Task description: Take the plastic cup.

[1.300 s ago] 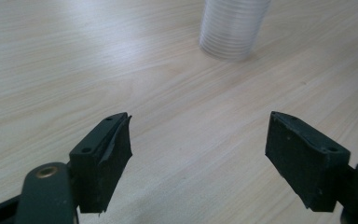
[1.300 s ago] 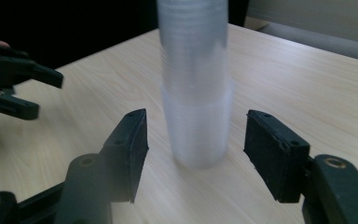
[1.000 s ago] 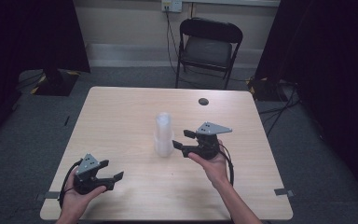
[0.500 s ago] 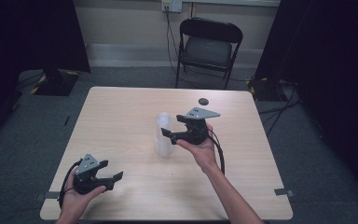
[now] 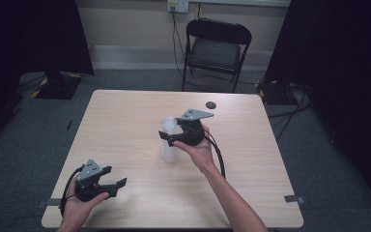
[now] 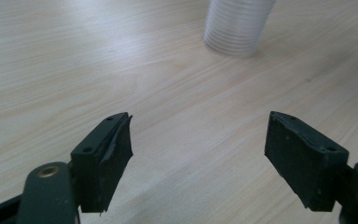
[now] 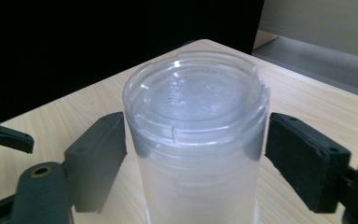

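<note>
A stack of clear ribbed plastic cups (image 5: 169, 152) stands upside down near the middle of the wooden table (image 5: 125, 116). My right gripper (image 5: 167, 137) is open at the stack's upper part, with one jaw on each side. In the right gripper view the stack (image 7: 196, 88) sits between the jaws of the right gripper (image 7: 196, 140); the left jaw is close against the wall and a small gap shows at the right jaw. My left gripper (image 5: 118, 186) rests open near the front left edge, holding nothing. From the left gripper view its jaws stand wide apart (image 6: 198, 135), and the stack's base (image 6: 237, 23) is farther off.
A small dark round object (image 5: 210, 104) lies on the far right part of the table. A black folding chair (image 5: 216, 48) stands behind the far edge. The left gripper's jaw tip (image 7: 9, 134) appears at the left edge of the right gripper view.
My right gripper has moved left and away from the person, from beside the stack to around its top. The left gripper has stayed in place.
</note>
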Demonstrator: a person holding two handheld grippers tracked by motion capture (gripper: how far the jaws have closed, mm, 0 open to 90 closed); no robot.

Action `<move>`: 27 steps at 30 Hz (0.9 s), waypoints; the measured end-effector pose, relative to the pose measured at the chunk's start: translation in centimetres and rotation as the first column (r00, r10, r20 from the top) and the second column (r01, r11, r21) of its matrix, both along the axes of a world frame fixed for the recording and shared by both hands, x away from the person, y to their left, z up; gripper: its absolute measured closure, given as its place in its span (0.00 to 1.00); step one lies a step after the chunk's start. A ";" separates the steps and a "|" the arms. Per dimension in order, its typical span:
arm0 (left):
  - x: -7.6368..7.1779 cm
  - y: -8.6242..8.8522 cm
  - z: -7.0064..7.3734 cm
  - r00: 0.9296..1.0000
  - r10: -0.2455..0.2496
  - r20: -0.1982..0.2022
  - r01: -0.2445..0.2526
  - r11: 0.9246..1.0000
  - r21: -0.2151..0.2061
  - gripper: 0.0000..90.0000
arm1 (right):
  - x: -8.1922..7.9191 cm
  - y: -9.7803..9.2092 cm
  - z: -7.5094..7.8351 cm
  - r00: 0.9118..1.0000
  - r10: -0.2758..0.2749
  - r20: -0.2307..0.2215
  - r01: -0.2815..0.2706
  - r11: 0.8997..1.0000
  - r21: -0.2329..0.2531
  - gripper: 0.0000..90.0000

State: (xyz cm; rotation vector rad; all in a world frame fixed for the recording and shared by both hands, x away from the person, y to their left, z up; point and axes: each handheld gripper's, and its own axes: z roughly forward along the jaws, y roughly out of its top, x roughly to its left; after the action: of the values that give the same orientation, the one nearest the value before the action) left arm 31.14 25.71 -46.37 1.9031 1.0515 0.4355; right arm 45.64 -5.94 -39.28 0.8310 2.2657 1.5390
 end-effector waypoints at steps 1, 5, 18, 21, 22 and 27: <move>0.0 0.0 0.0 1.000 0.000 0.000 0.000 1.000 0.001 0.25 | 0.0 0.1 -0.1 1.000 0.001 0.003 -0.001 1.000 -0.001 0.23; 0.0 0.0 0.0 1.000 -0.001 0.001 0.001 1.000 0.000 0.25 | 0.0 0.2 -0.4 1.000 -0.001 0.009 0.001 1.000 0.001 0.27; 0.1 0.1 -0.1 1.000 0.012 -0.019 -0.011 1.000 0.006 0.25 | 0.3 0.5 -1.9 1.000 0.005 0.024 -0.004 1.000 -0.023 0.35; 0.1 0.1 -0.1 1.000 0.012 -0.020 -0.012 1.000 0.007 0.25 | 0.2 0.5 -1.8 0.999 0.002 0.037 -0.001 1.000 -0.025 0.36; 0.1 0.1 -0.1 1.000 0.011 -0.021 -0.011 1.000 0.006 0.25 | 0.2 0.5 -1.7 0.999 0.002 0.039 -0.001 1.000 -0.020 0.36; 0.1 0.1 -0.1 1.000 0.009 -0.021 -0.009 1.000 0.011 0.25 | 0.2 0.5 -1.6 0.999 0.001 0.045 0.000 1.000 -0.015 0.36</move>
State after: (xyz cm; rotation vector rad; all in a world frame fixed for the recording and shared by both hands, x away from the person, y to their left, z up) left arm 31.27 25.80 -46.51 1.9172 1.0740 0.4277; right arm 45.83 -5.48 -40.93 0.7842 2.2426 1.5240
